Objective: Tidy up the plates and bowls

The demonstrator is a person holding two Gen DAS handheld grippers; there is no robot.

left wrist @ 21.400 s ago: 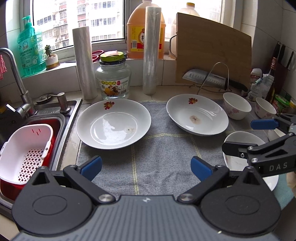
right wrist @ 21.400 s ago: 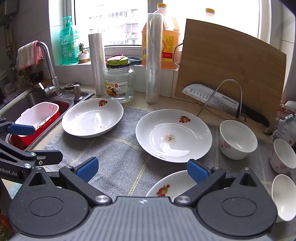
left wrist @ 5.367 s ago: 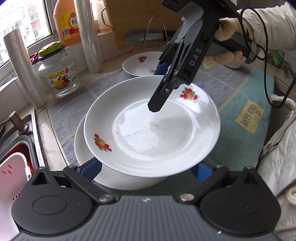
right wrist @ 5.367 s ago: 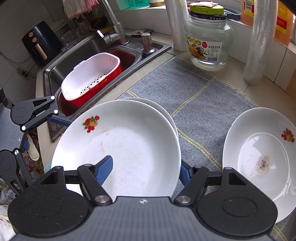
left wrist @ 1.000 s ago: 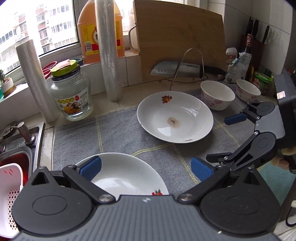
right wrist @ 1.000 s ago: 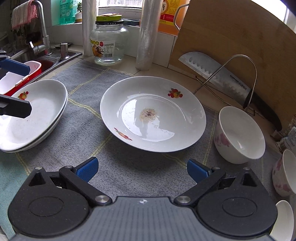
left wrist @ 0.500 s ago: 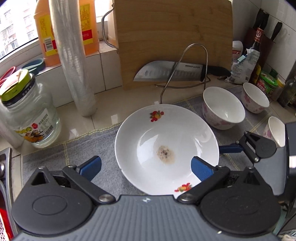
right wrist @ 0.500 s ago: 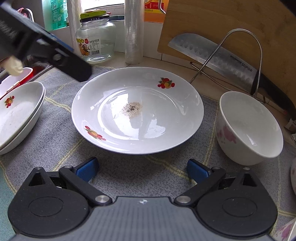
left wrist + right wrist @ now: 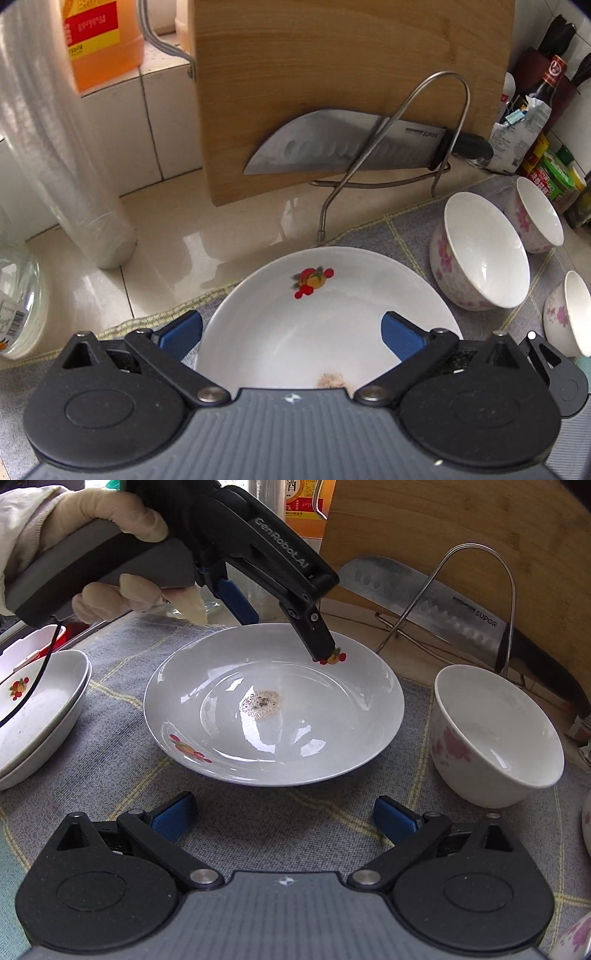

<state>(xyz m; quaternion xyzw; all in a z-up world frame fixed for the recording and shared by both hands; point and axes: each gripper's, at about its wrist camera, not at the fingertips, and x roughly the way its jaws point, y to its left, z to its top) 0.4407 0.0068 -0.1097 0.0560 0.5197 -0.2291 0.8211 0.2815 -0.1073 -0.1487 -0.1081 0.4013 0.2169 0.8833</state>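
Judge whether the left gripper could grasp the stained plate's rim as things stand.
Probably yes: the left gripper hangs open over the stained plate's far rim, with nothing between them.

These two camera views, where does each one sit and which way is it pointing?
Left wrist view: rides the left hand-held gripper, looking down over the far rim of the soiled plate toward the cutting board.
Right wrist view: rides the right hand-held gripper, facing that plate's near rim; a gloved hand shows.
Shared: plate, floral bowl, knife.
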